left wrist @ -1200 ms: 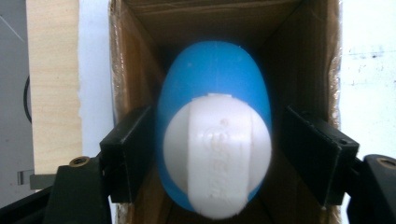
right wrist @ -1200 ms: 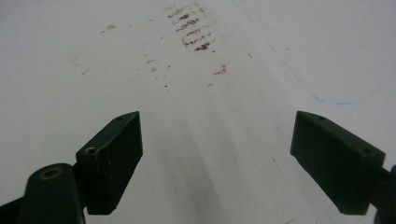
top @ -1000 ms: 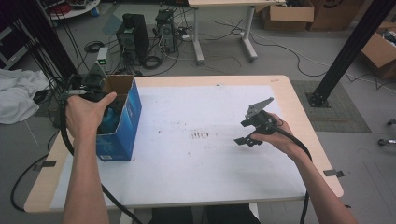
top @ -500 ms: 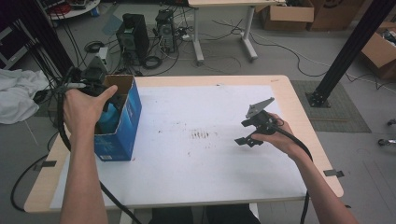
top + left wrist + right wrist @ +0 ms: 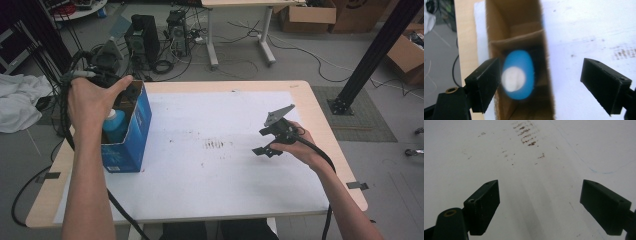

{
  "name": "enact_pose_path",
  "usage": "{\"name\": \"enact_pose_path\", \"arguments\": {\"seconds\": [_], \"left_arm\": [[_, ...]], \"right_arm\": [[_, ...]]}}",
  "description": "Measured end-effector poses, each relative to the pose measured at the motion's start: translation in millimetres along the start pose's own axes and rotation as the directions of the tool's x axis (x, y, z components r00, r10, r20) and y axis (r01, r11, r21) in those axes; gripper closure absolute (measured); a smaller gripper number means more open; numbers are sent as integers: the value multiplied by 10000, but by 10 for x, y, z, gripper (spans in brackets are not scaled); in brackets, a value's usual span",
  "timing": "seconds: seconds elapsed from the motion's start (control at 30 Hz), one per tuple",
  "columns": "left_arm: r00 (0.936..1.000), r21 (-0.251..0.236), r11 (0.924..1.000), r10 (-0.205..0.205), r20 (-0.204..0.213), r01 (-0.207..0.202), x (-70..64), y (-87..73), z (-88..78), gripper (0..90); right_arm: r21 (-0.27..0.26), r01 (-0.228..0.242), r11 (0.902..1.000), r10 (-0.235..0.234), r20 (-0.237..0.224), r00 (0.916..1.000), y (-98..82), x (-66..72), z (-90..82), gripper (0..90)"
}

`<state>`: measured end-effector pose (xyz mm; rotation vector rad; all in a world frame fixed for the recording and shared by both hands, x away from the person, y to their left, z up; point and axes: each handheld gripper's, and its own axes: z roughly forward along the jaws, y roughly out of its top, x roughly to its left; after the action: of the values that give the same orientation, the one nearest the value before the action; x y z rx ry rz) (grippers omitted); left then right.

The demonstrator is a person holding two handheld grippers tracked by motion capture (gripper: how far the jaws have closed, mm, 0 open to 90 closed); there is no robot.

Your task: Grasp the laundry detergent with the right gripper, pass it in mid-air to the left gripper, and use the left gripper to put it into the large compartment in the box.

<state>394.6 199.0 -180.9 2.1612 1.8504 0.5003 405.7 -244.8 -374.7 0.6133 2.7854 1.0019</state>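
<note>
On the bench [image 5: 300, 100], under a white sheet [image 5: 210, 175] that covers most of its top, the largest thing is a blue box [image 5: 131, 131] standing open-topped at the left edge, its long axis running away from the person. Inside it a blue bottle [image 5: 116, 125] stands upright, its white cap [image 5: 513, 78] facing up, with the box's brown inner walls close on either side.

The left hand-held gripper [image 5: 541, 82] hangs above the open box and looks straight down into it. Its jaws are spread wide and grasp nothing. In the left gripper view the bottle lies directly below, but off centre: it sits close beside the left jaw, while the right jaw stands out over the white sheet, beyond the box's wall. So the bottle lies down and toward the left jaw from the gap's middle. A descent would likely need the gripper shifted that way first, so both jaws clear the cardboard rim and straddle the bottle.

The right hand-held gripper [image 5: 270, 141] is well apart, held low over the sheet's right half, near a patch of brown smudges [image 5: 215, 145]. Its jaws are also released, with bare sheet between them. The left hand [image 5: 95, 102] is plainly the nearer one to the bottle.
</note>
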Motion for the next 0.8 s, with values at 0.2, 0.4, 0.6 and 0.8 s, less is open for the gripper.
{"name": "enact_pose_path", "arguments": {"seconds": [0.2,0.4,0.6,0.8], "left_arm": [[9892,-280,9952,961,1102,-936,-248,99,-50,169],[9621,-203,9765,2150,1679,-2147,-505,153,23,168],[9161,103,9445,3158,2471,-3284,-819,192,240,168],[8744,290,9109,3858,2944,-4116,-1083,167,545,170]], "right_arm": [[-9,5,10000,-5,35,10000,-4,0,-32,159],[-34,-8,10000,8,8,10000,-3,-13,-63,155],[-52,18,10000,-18,31,10000,3,-30,-99,154],[-69,-10,10000,10,93,10000,-3,-21,-139,154]]}}
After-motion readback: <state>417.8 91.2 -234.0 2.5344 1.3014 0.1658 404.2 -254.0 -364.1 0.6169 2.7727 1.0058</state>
